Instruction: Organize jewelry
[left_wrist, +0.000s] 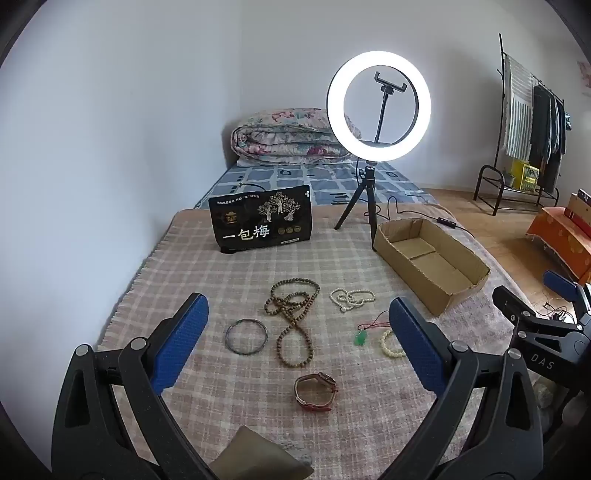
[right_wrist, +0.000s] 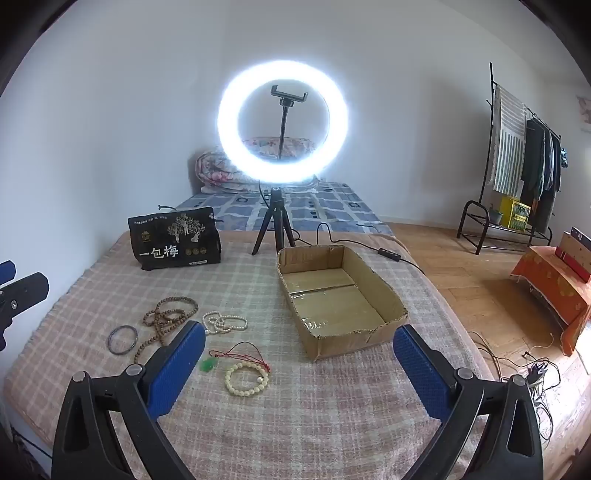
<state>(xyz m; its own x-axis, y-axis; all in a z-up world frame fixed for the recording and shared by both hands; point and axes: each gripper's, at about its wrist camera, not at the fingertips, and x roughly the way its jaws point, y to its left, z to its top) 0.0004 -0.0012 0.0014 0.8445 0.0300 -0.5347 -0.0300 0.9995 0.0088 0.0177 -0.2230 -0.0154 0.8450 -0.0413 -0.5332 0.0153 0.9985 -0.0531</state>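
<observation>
Jewelry lies on a checked blanket (left_wrist: 229, 280): a long brown bead strand (left_wrist: 293, 314), a dark bangle (left_wrist: 246, 336), a white pearl strand (left_wrist: 351, 298), a green pendant on red cord (left_wrist: 361, 336), a cream bead bracelet (left_wrist: 391, 344) and a red-strapped watch (left_wrist: 316, 392). An empty cardboard box (left_wrist: 428, 258) sits to the right. My left gripper (left_wrist: 297, 325) is open above the brown beads. My right gripper (right_wrist: 299, 350) is open, above the blanket in front of the box (right_wrist: 340, 295), with the cream bracelet (right_wrist: 246, 378) and pendant (right_wrist: 207, 364) at its left.
A lit ring light on a tripod (left_wrist: 378, 110) stands behind the box, its cable trailing right. A black snack bag (left_wrist: 262, 223) stands at the back. A folded quilt (left_wrist: 288, 136) lies beyond. Clothes rack (right_wrist: 517, 166) and orange-covered box (right_wrist: 554, 288) stand on the floor, right.
</observation>
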